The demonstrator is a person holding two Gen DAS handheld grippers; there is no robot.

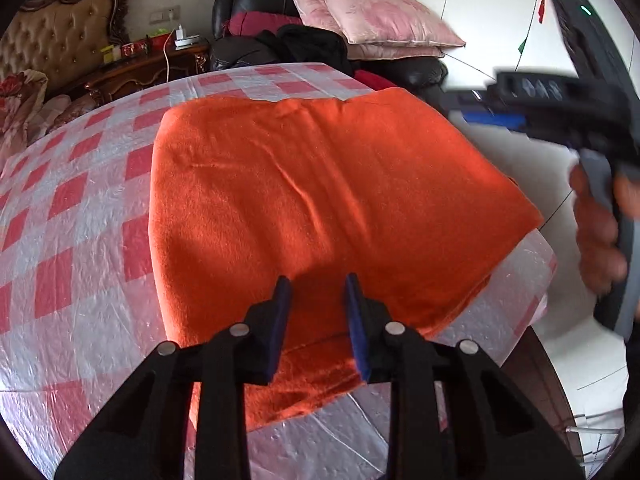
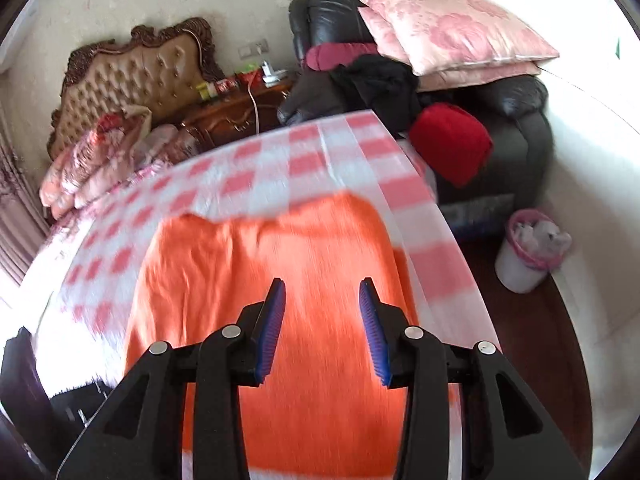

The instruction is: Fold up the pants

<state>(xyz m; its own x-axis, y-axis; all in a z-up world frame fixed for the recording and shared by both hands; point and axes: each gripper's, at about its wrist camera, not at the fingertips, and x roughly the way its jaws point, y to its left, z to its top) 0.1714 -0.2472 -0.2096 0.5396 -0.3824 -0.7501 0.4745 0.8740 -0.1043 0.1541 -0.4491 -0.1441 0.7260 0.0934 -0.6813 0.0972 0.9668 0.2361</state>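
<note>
The orange pants (image 1: 320, 200) lie folded in a thick rectangle on the table with the pink and white checked plastic cover (image 1: 80, 200). My left gripper (image 1: 318, 284) is open and empty, its fingers just above the near edge of the pants. My right gripper (image 2: 322, 288) is open and empty, held above the pants (image 2: 280, 280); its view is blurred by motion. The right gripper's body and the hand holding it show blurred at the right of the left wrist view (image 1: 592, 120).
A black leather armchair (image 2: 500, 100) with pink pillows (image 2: 460, 28) and dark clothes stands behind the table. A bed with a tufted headboard (image 2: 132, 76) and a wooden nightstand (image 2: 240, 112) are at the back left. A white bin (image 2: 528, 252) stands on the floor at the right.
</note>
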